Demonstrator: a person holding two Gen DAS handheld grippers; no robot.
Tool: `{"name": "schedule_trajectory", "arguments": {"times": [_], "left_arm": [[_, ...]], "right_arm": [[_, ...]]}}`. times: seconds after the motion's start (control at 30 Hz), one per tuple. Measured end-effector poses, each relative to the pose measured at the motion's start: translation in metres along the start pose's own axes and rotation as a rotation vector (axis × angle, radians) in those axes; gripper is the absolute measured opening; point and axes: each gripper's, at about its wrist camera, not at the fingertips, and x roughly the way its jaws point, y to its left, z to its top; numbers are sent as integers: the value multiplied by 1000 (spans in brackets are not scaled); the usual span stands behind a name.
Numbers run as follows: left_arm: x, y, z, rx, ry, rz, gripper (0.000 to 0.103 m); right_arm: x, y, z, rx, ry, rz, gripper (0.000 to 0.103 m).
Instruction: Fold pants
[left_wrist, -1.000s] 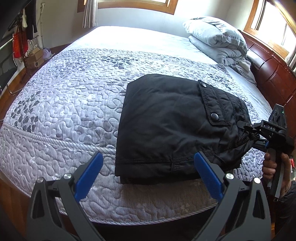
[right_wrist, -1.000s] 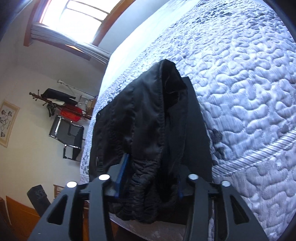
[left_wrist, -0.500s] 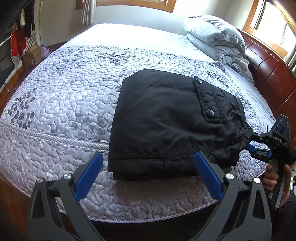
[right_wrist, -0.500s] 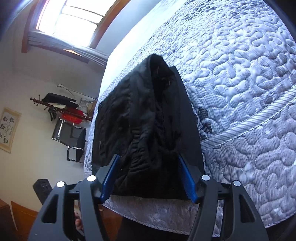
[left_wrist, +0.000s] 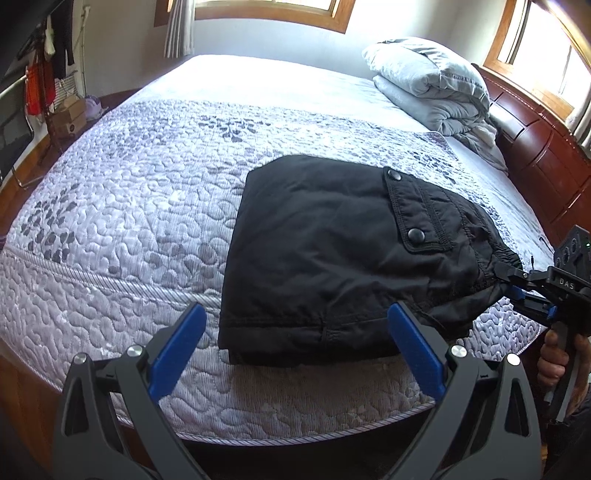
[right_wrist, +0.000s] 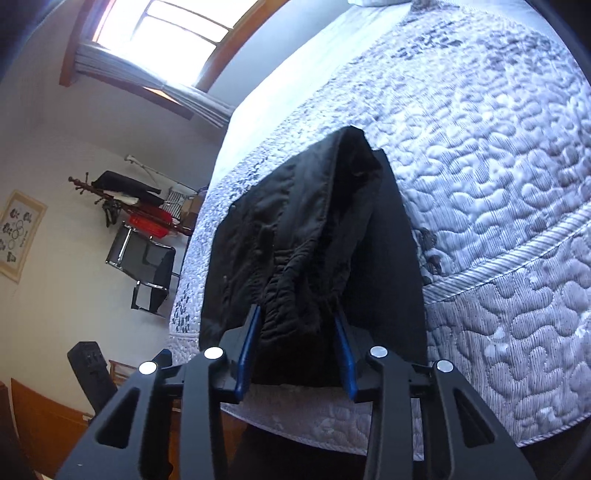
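Black folded pants (left_wrist: 325, 251) lie on the quilted bed, near its front edge, with a snap pocket flap on top. My left gripper (left_wrist: 295, 310) hovers open just in front of the folded edge, nothing between its blue pads. At the right, my right gripper (left_wrist: 508, 282) holds the bunched elastic waistband. In the right wrist view the pants (right_wrist: 295, 229) run away from the camera. The right gripper (right_wrist: 295, 312) is closing there, and both blue pads press on the gathered waistband.
The grey patterned quilt (left_wrist: 129, 221) covers the bed. A folded grey duvet (left_wrist: 428, 85) lies at the far right by the dark wooden headboard (left_wrist: 535, 155). A person's hand (left_wrist: 554, 354) holds the right gripper's handle. A chair (right_wrist: 144, 266) and coat rack stand by the wall.
The right gripper's jaws have narrowed onto the waistband, bunching it tighter, and it has lifted slightly. The left gripper has stayed open in front of the pants.
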Motion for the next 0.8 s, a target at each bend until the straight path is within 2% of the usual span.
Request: {"name": "schedule_trajectory", "arguments": {"times": [0.13,0.37,0.5,0.6,0.8], "left_arm": [[-7,-5,4,14,-20,2,99],[-17,-14,9,44,-50,5,99],[-22,-18,11,62,-66,16,99],[-24,-20,12,80,-72,28,99],[-28,-24,13,92,-85,32,99]], "right_arm": [[-1,-1,-2,-10,1,-2,38],[13,-37,-13,50,25,-35,39],[17,-47,-17,83,34,-39,46],[14,-40,-18,53,39,-69,54],[7,-24,-25,3,35,-85,60]]}}
